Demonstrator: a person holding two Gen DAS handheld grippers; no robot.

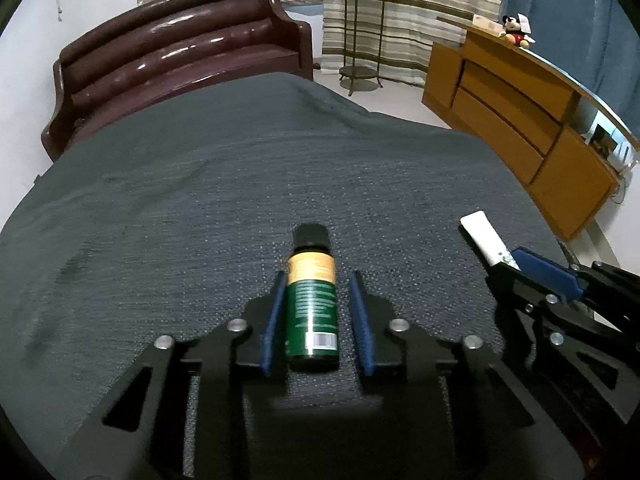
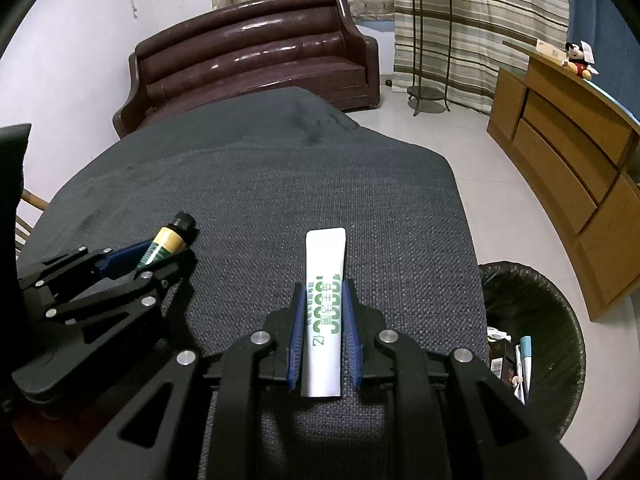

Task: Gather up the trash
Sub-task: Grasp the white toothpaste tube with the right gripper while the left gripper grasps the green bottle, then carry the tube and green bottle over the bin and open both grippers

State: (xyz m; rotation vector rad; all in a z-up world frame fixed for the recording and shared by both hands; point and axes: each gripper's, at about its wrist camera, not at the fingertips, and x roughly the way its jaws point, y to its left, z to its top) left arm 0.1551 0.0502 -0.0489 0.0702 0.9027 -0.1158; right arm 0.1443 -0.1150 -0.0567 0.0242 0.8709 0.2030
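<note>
A green and yellow bottle point(image 1: 312, 300) with a black cap lies on the dark grey cloth point(image 1: 240, 184), between the blue pads of my left gripper point(image 1: 318, 280). The left pad touches it; a gap shows on the right side. A white tube point(image 2: 325, 312) with green print lies between the pads of my right gripper point(image 2: 323, 286), which sit close against both its sides. Each gripper shows in the other view: the right one point(image 1: 516, 258) with the tube point(image 1: 482, 242), the left one point(image 2: 160, 256) with the bottle point(image 2: 170, 240).
A black mesh trash bin point(image 2: 556, 320) with several scraps inside stands on the floor right of the cloth. A brown leather sofa point(image 2: 256, 60) is behind, a wooden dresser point(image 2: 572, 168) to the right, and a metal plant stand point(image 2: 430, 48) by the curtains.
</note>
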